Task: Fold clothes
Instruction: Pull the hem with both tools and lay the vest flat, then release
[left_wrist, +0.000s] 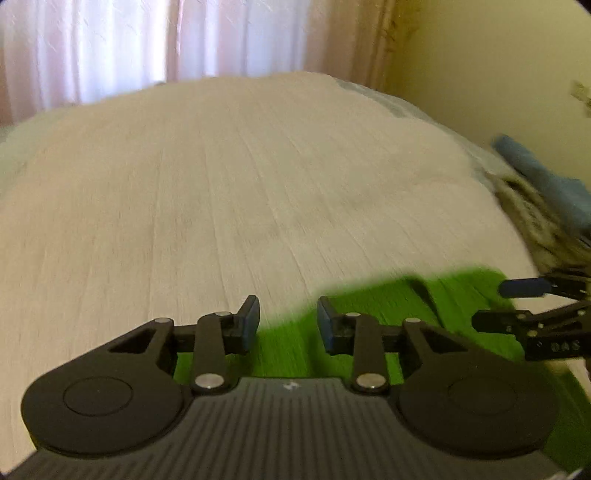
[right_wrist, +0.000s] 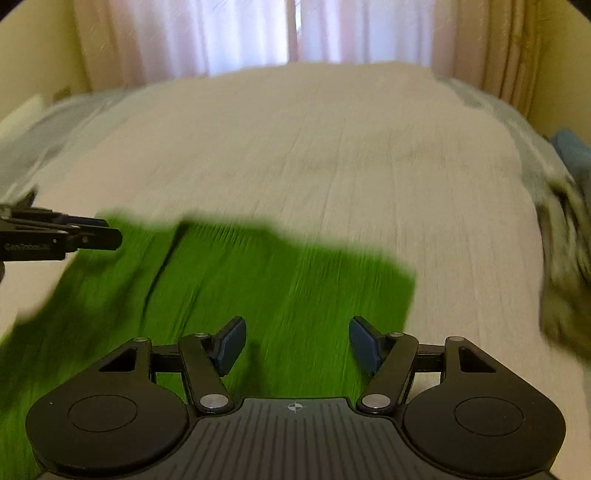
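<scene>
A bright green garment (right_wrist: 258, 280) lies spread flat on the white bedspread (right_wrist: 332, 147), with a dark crease running through its left part. My right gripper (right_wrist: 297, 343) hovers open just above its near right part, nothing between the fingers. In the left wrist view my left gripper (left_wrist: 288, 321) stands open over the left edge of the green garment (left_wrist: 369, 306), also holding nothing. Each gripper shows in the other's view: the left gripper (right_wrist: 107, 229) at the garment's far left corner, the right gripper (left_wrist: 498, 302) at the frame's right edge. Both frames are motion-blurred.
A heap of grey patterned clothes (right_wrist: 565, 266) and a blue cloth (right_wrist: 572, 151) lie at the bed's right edge, by the yellow wall. Pale curtains (right_wrist: 258, 33) hang behind the bed. The white bedspread (left_wrist: 221, 184) stretches far ahead and to the left.
</scene>
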